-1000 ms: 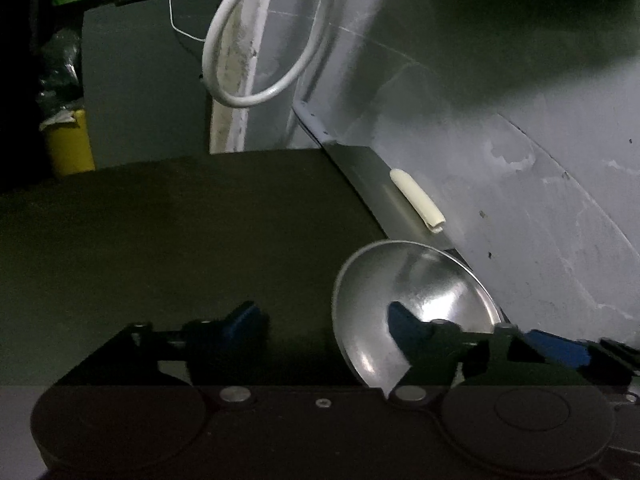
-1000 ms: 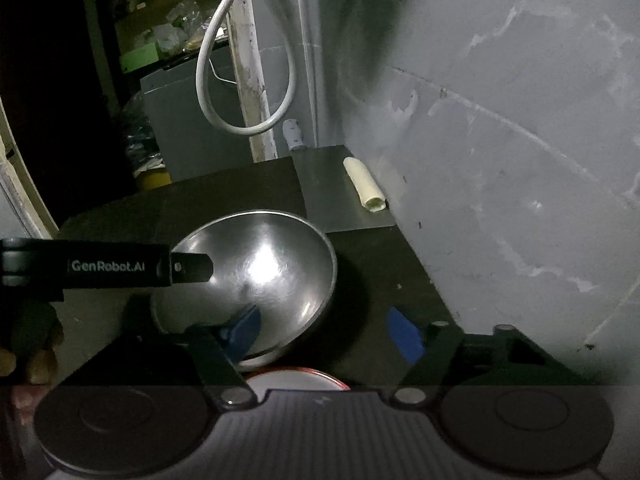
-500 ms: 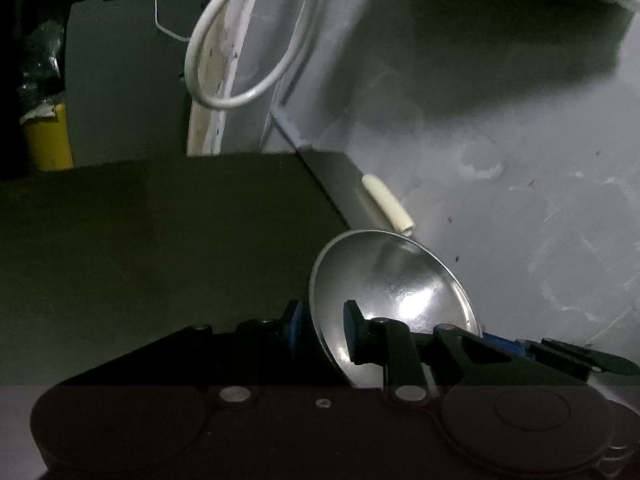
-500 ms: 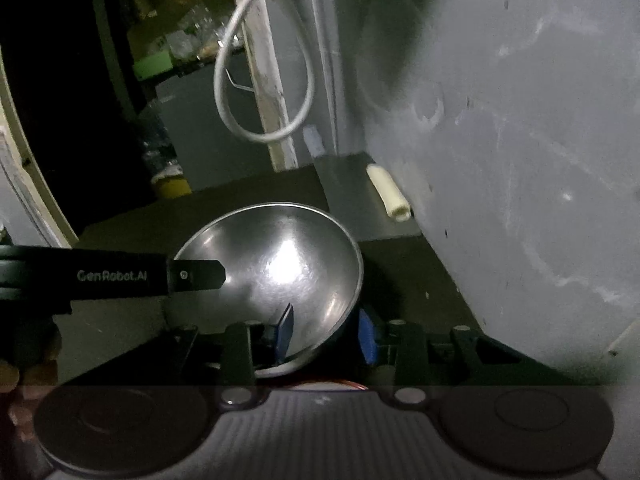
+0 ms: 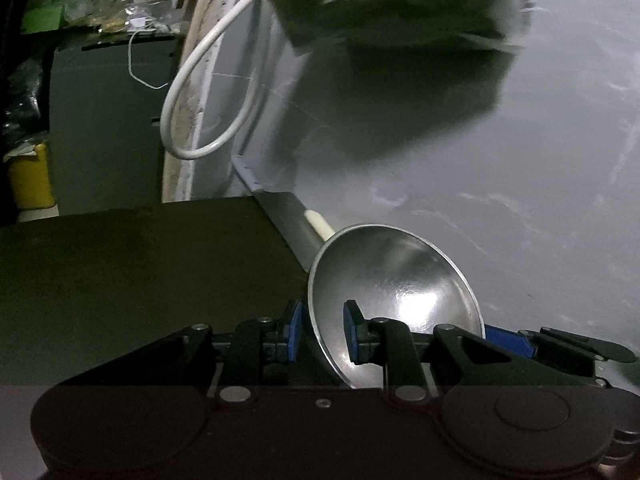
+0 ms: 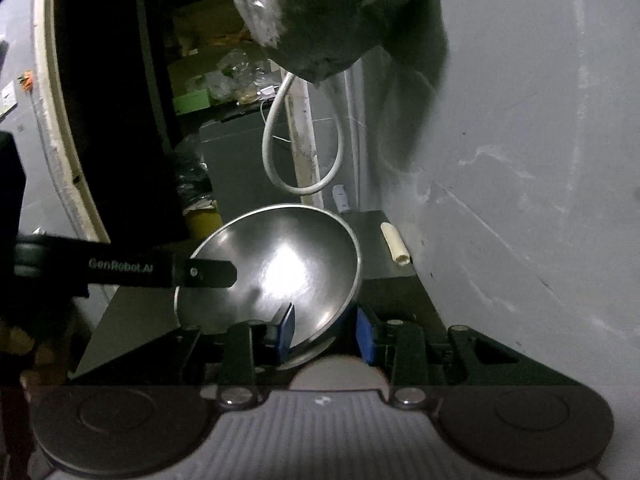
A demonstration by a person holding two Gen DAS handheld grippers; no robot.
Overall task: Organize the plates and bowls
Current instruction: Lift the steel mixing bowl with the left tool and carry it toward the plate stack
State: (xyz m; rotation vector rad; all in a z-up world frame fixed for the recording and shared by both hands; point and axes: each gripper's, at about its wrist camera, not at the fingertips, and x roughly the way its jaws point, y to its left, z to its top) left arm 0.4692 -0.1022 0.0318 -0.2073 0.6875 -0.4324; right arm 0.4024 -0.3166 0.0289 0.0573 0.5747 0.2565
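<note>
A shiny steel bowl (image 5: pixel 400 280) hangs tilted above the dark table (image 5: pixel 120 280), held from two sides. My left gripper (image 5: pixel 322 332) is shut on the bowl's near-left rim, one blue pad inside and one outside. In the right wrist view my right gripper (image 6: pixel 326 334) is shut on the lower right rim of the same bowl (image 6: pixel 280 264). The left gripper's black finger (image 6: pixel 200 274) crosses the bowl's left rim there. The right gripper's blue pad (image 5: pixel 508 338) shows behind the bowl in the left wrist view. A pale round shape (image 6: pixel 336 376) lies blurred under the bowl.
A grey wall (image 6: pixel 520 200) stands close on the right. A white cable loop (image 5: pixel 200 120) and a plastic bag (image 6: pixel 328 12) hang above the table's far end. A cream roll (image 6: pixel 396 248) lies on a metal ledge by the wall. A yellow container (image 5: pixel 30 176) stands far left.
Both grippers went from open beside the bowl's rim to shut on it. The bowl has risen off the table and tilted, and both views have lifted with it.
</note>
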